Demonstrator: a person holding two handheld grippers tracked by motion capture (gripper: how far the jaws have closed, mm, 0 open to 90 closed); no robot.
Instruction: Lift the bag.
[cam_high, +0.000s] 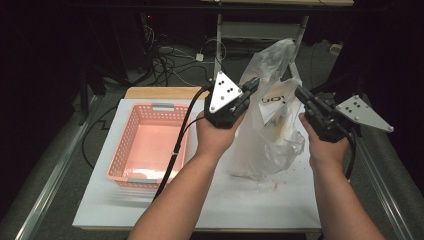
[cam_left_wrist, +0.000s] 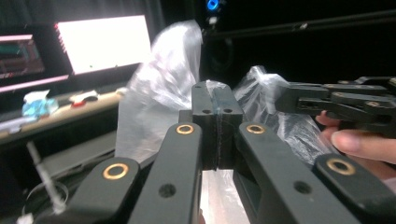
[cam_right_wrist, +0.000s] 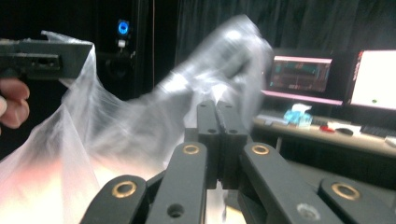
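The clear plastic bag (cam_high: 267, 120) stands upright on the white table (cam_high: 260, 205) right of the pink basket (cam_high: 150, 142) (mouth upward, long axis vertical), left gripper (cam_high: 254, 84) and right gripper (cam_high: 299, 93) each clamped on its rim.

Dark printed letters on the clear plastic bag (cam_high: 270, 112), seen in the high view on a white patch of the bag's upper part, between the two hand-held grippers. Upside down and partly folded into the plastic; roughly "NOV" or "AON" in shape, not surely readable. Fainter print lower on the same bag, too small to read. In the left gripper view, a bright monitor (cam_left_wrist: 105, 42) and a darker screen (cam_left_wrist: 21, 56) beside it with pinkish lines, nothing legible on either. In the right gripper view, two screens (cam_right_wrist: 299, 74) with coloured bars and marks, too blurred to read. No other labels, brands or numbers legible.
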